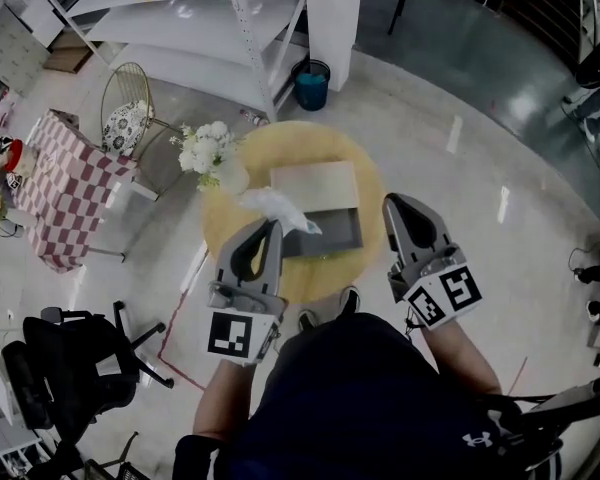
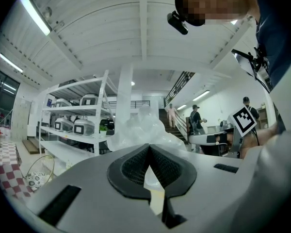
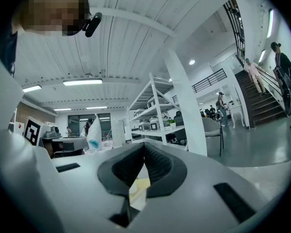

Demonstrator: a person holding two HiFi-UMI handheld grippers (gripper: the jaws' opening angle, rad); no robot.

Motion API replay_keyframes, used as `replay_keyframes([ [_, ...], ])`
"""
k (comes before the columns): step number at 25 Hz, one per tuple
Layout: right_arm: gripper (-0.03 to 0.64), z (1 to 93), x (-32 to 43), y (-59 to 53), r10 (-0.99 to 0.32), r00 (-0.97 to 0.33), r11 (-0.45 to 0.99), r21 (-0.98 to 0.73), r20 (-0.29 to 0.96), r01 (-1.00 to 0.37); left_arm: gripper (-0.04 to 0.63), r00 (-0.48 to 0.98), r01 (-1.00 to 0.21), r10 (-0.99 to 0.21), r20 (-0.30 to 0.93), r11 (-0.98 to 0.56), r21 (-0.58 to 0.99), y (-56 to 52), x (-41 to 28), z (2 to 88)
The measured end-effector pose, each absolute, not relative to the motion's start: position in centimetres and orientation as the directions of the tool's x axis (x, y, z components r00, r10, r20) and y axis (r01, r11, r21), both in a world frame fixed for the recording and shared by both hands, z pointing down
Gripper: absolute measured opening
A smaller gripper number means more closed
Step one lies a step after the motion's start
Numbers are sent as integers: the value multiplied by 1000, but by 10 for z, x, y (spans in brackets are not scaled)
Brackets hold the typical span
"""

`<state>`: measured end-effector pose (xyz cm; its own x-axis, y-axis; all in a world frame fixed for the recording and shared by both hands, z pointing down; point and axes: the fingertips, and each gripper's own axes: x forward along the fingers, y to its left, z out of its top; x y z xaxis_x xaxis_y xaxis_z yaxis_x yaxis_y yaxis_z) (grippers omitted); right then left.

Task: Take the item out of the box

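Note:
An open box with a grey tray (image 1: pixel 330 230) and a beige lid (image 1: pixel 315 186) lies on a round yellow table (image 1: pixel 305 140). My left gripper (image 1: pixel 272 225) is shut on a crumpled white plastic bag (image 1: pixel 276 208), held at the tray's left end. In the left gripper view the bag (image 2: pixel 141 126) bulges above the closed jaws of the left gripper (image 2: pixel 148 148). My right gripper (image 1: pixel 393 202) hovers at the tray's right edge, shut with nothing in it. Its pads meet at the tip in the right gripper view (image 3: pixel 144 145), where the bag (image 3: pixel 93 135) shows at the left.
A vase of white flowers (image 1: pixel 208 153) stands on the table's left rim. Nearby are a wire chair (image 1: pixel 127 108), a checked table (image 1: pixel 65 183), white shelving (image 1: pixel 195 28), a blue bin (image 1: pixel 312 84) and a black office chair (image 1: pixel 70 363). People stand in the background.

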<state>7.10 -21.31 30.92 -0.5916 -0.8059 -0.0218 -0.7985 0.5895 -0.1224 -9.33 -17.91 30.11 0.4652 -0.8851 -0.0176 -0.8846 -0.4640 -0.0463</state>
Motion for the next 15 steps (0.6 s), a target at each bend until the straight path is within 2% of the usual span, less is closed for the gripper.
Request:
replay_keyframes([
  [15,8,320,64,-206,-794,-608,604,-119,-4,-788,15,456,-890,-889,-29,-456,7,-179,-91,306],
])
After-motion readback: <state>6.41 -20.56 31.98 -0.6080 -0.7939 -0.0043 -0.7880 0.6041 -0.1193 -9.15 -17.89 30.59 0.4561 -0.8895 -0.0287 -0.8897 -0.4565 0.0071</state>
